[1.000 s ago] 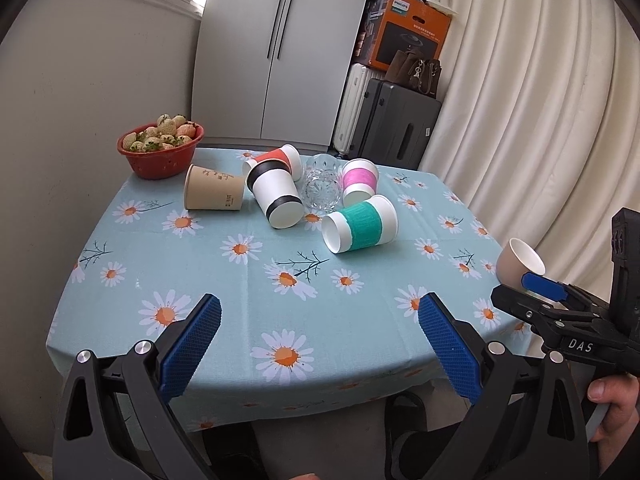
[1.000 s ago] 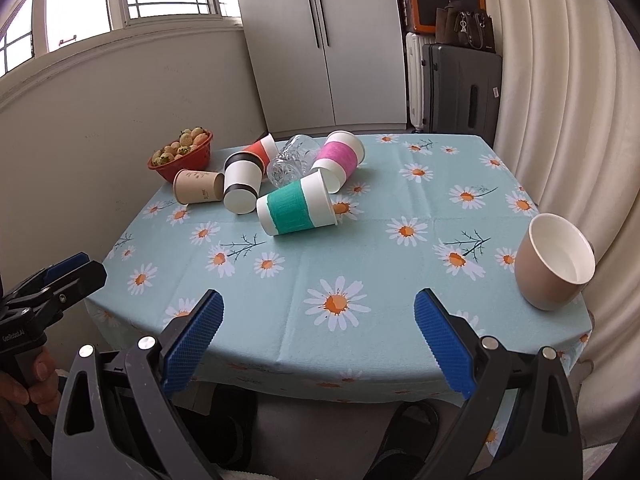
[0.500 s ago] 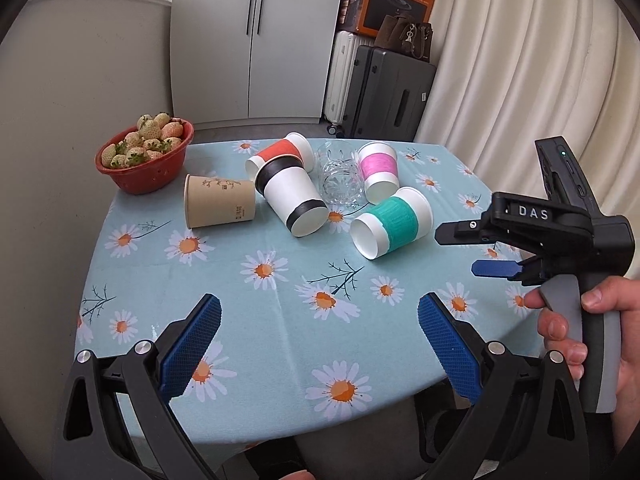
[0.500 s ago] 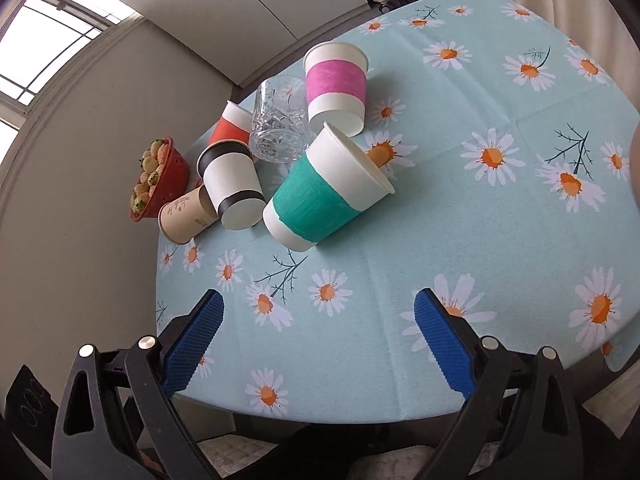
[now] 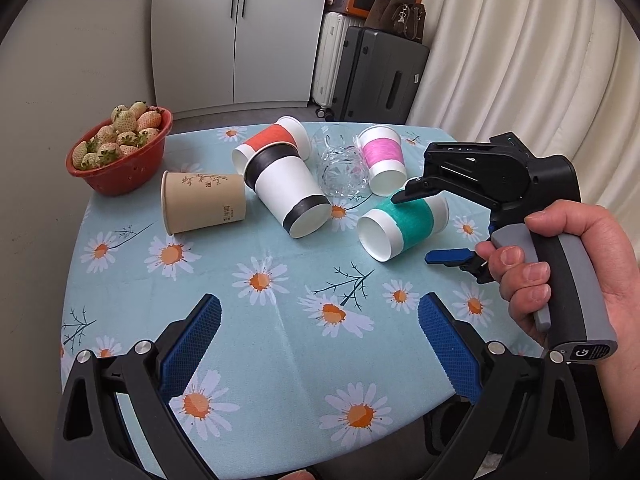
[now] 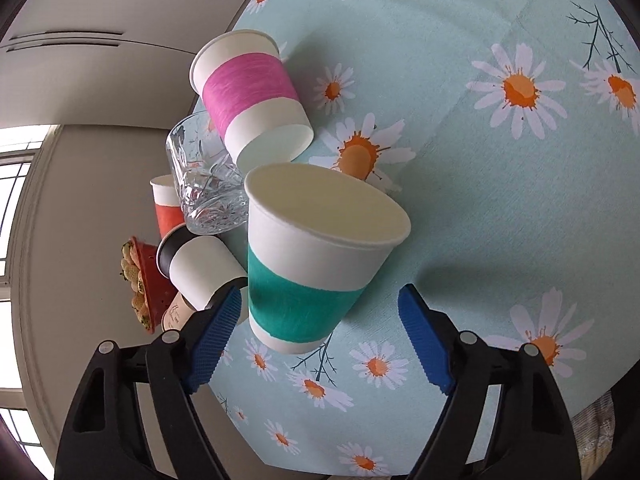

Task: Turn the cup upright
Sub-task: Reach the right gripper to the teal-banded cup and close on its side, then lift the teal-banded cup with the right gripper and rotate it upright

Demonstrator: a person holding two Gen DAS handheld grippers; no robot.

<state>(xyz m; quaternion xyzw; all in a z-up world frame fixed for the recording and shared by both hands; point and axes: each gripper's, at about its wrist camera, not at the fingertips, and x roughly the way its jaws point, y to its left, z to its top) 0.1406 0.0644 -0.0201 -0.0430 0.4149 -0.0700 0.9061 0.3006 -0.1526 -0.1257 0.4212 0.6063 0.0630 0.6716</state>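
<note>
A white paper cup with a teal band lies on its side on the daisy tablecloth, mouth toward me. My right gripper is open, rolled sideways, one finger above the cup and one below at its right end. In the right wrist view the teal cup sits between the open blue pads of the right gripper. My left gripper is open and empty over the table's near part.
Other cups lie tipped behind: a black-banded one, a red one, a pink one, a brown one. A clear glass lies among them. A red bowl of strawberries stands at the far left.
The right gripper has moved in from the table's right side to straddle the teal cup and has rolled onto its side. The left gripper has edged forward.
</note>
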